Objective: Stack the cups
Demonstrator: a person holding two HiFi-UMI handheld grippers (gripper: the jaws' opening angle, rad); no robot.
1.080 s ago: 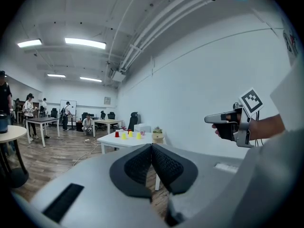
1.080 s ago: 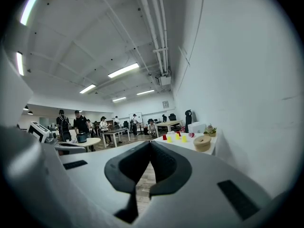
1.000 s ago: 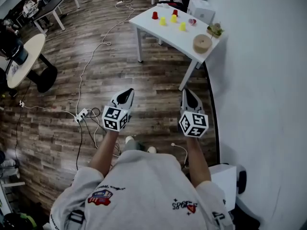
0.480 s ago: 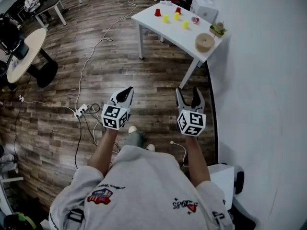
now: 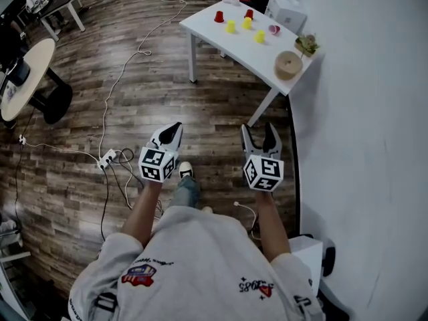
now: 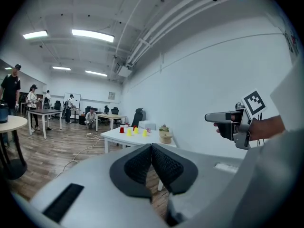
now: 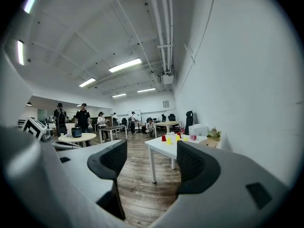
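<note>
The cups [image 5: 231, 27] sit on the white counter [image 5: 214, 42], well ahead of both claws. The right claw [image 5: 258, 132] has just spread wide, empty; the left claw [image 5: 172, 130] is pressed together on nothing. Best close the distance first, claws level, aiming for one cup's side.

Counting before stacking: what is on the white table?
Two red cups, three yellow cups, a pink cup on its side, a white box, a plant and a round tan disc. Anything behind the box is hidden.
</note>
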